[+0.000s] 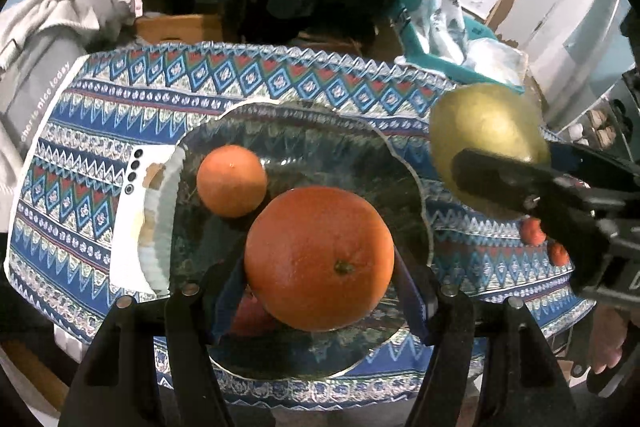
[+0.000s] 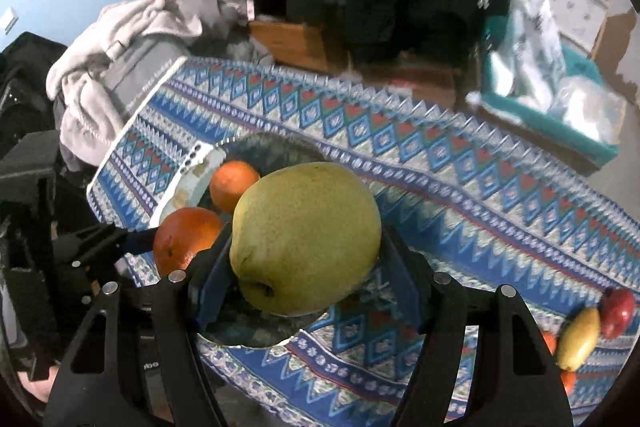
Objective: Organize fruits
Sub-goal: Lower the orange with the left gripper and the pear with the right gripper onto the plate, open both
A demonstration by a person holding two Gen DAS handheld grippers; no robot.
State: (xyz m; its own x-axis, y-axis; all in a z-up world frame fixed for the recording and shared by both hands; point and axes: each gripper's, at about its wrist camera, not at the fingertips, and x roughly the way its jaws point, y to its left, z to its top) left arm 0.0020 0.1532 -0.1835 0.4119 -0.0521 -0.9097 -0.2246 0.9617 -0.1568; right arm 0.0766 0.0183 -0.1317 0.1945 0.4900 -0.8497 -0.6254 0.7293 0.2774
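The left gripper is gripping a large round orange above the dark glass scalloped plate, beside a smaller orange lying on it. The right gripper is clasping a big yellow-green pear-like fruit over the plate's edge, above the blue patterned tabletop.
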